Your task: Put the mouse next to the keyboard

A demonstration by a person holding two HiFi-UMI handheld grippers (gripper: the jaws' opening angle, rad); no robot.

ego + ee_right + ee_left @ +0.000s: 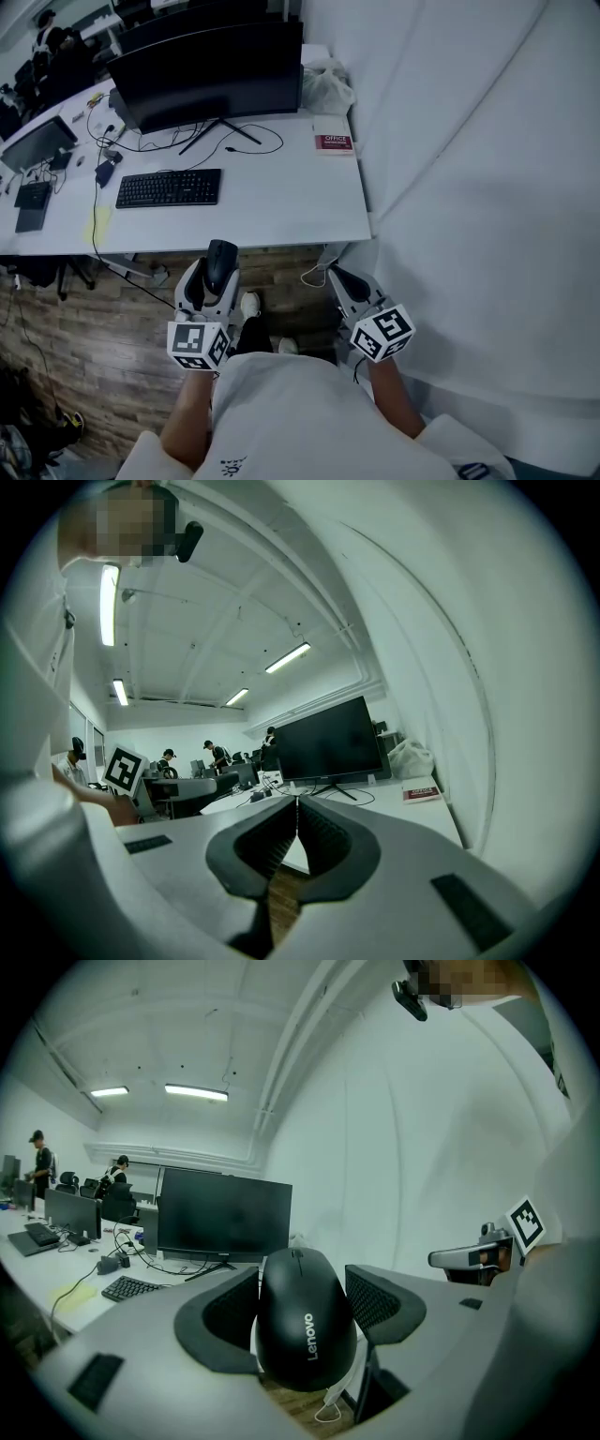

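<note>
L: my left gripper [302,1299] clamps the mouse [221,262] by its sides, held short of the desk [281,211] for carrying | R: my right gripper [337,276] is closed, empty and kept aside | target: beside the keyboard [170,187], well ahead | placing not begun, I judge

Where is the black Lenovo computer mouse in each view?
Head view: black plastic mouse low centre-left, in the left gripper.
Left gripper view: bottom centre, between the jaws.
Right gripper view: not in it.
Shared landmark: the wide black monitor, in all three.
</note>
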